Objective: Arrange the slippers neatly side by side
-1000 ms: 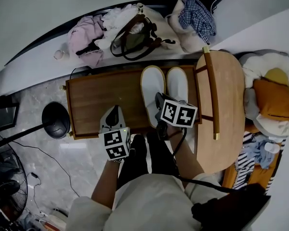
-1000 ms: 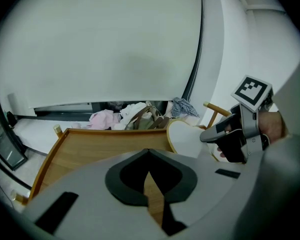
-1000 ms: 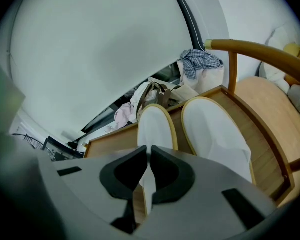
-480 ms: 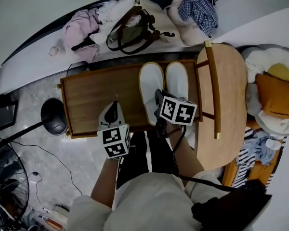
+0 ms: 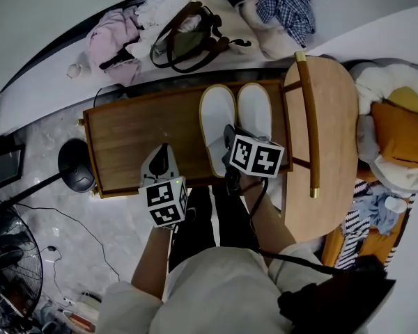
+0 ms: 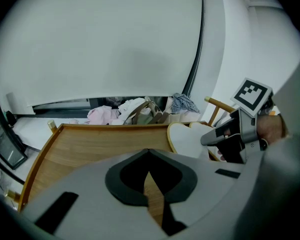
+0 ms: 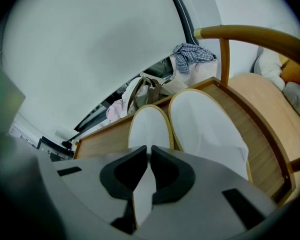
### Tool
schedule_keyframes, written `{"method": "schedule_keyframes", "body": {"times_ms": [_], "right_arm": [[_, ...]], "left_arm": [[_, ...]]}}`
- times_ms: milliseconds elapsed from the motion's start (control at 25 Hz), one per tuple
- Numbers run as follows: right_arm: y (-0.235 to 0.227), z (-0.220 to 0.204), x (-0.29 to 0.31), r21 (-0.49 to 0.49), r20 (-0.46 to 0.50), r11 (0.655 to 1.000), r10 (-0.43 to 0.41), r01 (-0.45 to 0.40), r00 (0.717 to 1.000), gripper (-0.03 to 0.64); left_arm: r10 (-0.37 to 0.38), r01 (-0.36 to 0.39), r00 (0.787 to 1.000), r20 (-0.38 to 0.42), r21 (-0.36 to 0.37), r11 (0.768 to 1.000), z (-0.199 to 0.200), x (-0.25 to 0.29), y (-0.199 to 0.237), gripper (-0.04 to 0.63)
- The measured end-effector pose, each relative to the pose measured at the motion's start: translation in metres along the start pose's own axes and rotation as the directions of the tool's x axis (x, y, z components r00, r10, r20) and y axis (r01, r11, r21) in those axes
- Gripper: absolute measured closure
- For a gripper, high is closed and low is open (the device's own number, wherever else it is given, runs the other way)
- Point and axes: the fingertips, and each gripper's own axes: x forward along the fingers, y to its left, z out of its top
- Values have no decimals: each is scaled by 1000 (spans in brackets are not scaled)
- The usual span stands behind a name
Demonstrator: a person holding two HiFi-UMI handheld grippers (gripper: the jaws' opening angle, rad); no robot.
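Two white slippers with tan rims lie side by side, toes away from me, on the right part of a low wooden table (image 5: 139, 138): the left slipper (image 5: 217, 117) (image 7: 149, 126) and the right slipper (image 5: 255, 110) (image 7: 205, 124). My right gripper (image 5: 228, 133) (image 7: 150, 151) hangs just over the heel end of the left slipper, shut, with nothing between its tips. My left gripper (image 5: 161, 153) (image 6: 149, 153) is over the table's near edge, left of the slippers, shut and empty. The left gripper view also shows the slippers (image 6: 187, 139) and the right gripper (image 6: 230, 134).
A round wooden chair (image 5: 327, 138) stands against the table's right end. Bags and clothes (image 5: 188, 40) are piled behind the table. A black lamp base (image 5: 76, 176) and a fan (image 5: 7, 256) stand on the floor at left. Cushions (image 5: 397, 124) lie at far right.
Only the head camera has shifted a little. Both grippers and both slippers keep their places.
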Motion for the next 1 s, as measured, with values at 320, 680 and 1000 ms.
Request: {"method": "schedule_keyframes", "body": {"times_ms": [320,680,1000], "right_arm": [[1,-1,1,-19,5,1000,0,0,1000,569],[4,-2,0,-47,16,999,13,-12,1000,568],[3,-1,-8,-74,29,997,-5,7,1000,495]], "left_arm": [[6,-5,1000,6,-7,1000,-1,-3,2,591],[21,-21,1000,11,-17,1000,-5,-8,4,591],[30,-29,999,33,-24,999,-2,-15,5,591]]}}
